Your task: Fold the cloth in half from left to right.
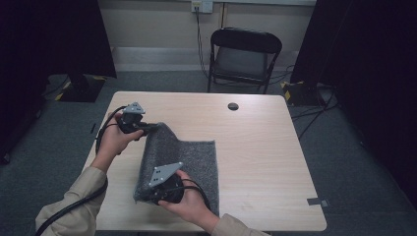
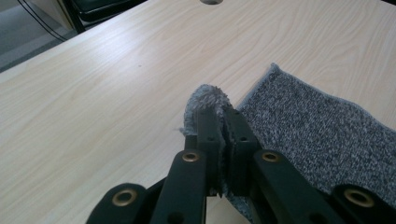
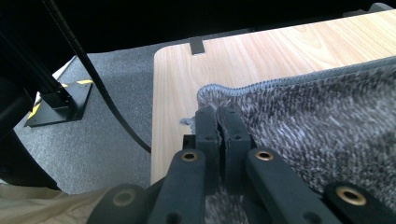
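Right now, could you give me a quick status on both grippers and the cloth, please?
Left gripper shut on grey cloth corner. Right gripper shut on near corner. Left edge lifted off table. Nothing in the way.

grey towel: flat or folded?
Partly folded: the fuzzy grey towel's left edge is lifted, pinched by the left gripper and right gripper; the rest lies flat.

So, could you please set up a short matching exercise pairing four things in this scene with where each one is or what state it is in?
Things:
1. left gripper
2. right gripper
3. black folding chair
4. small dark round hole

Places or states:
A. on the floor beyond the far edge of the light wooden table
B. shut on the far left corner of the grey fuzzy towel
C. in the tabletop near its far edge
D. shut on the towel's near left corner

Pairs: 1-B, 2-D, 3-A, 4-C
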Demonstrator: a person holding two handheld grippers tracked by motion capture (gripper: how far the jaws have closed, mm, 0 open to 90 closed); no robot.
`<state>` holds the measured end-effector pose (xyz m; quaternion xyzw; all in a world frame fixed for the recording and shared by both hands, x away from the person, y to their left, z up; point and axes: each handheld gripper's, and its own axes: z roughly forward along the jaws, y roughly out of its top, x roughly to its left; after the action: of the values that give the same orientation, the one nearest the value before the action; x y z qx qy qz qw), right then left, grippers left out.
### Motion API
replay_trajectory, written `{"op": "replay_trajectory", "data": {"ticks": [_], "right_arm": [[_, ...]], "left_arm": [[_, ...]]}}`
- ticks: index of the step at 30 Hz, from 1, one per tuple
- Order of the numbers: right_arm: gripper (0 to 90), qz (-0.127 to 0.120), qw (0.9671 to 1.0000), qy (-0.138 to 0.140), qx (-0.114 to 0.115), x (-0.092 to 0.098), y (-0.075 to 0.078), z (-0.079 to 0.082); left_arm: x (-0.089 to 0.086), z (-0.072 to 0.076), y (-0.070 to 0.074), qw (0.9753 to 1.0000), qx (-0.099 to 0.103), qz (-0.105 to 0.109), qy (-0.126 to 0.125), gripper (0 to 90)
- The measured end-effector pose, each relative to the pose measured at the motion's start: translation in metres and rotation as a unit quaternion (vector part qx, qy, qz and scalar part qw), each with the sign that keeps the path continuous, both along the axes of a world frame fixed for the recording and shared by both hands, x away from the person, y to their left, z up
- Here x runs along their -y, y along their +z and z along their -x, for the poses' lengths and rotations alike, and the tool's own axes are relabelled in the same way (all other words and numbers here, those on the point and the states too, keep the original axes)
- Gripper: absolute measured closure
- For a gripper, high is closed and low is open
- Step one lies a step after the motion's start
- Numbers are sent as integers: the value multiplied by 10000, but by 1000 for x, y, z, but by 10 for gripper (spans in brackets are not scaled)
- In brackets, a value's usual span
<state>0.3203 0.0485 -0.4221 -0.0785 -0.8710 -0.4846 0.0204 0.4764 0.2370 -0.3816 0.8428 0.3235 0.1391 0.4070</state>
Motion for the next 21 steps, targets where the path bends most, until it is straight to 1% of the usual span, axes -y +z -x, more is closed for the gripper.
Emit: {"op": "replay_trajectory", "data": {"ticks": [2, 3, 5, 7, 9, 13, 18, 21], "right_arm": [[882, -20, 10000, -7, -11, 3, 0, 0], [882, -20, 10000, -30, -5, 8, 0, 1], [882, -34, 10000, -55, -18, 11, 0, 1], [883, -15, 9999, -115, -35, 19, -1, 1], [883, -15, 9999, -129, -45, 21, -1, 1], [882, -4, 9999, -150, -28, 26, -1, 1], [881, -22, 9997, -218, -54, 35, -1, 0], [880, -7, 9997, -236, -83, 38, -2, 0]], "left_arm": [[6, -1, 1, 10000, 6, 31, -31, 866], [9, -2, 2, 10000, 9, 26, -52, 866], [16, -3, 2, 10000, 14, -4, -85, 866], [21, -5, 1, 9999, 14, 41, -98, 865], [25, -5, 0, 9999, 11, 89, -117, 865], [34, -6, -2, 9998, 10, 57, -185, 865], [43, -10, -2, 9997, -19, 69, -232, 863], [49, -10, -4, 9996, -31, 36, -282, 862]]}}
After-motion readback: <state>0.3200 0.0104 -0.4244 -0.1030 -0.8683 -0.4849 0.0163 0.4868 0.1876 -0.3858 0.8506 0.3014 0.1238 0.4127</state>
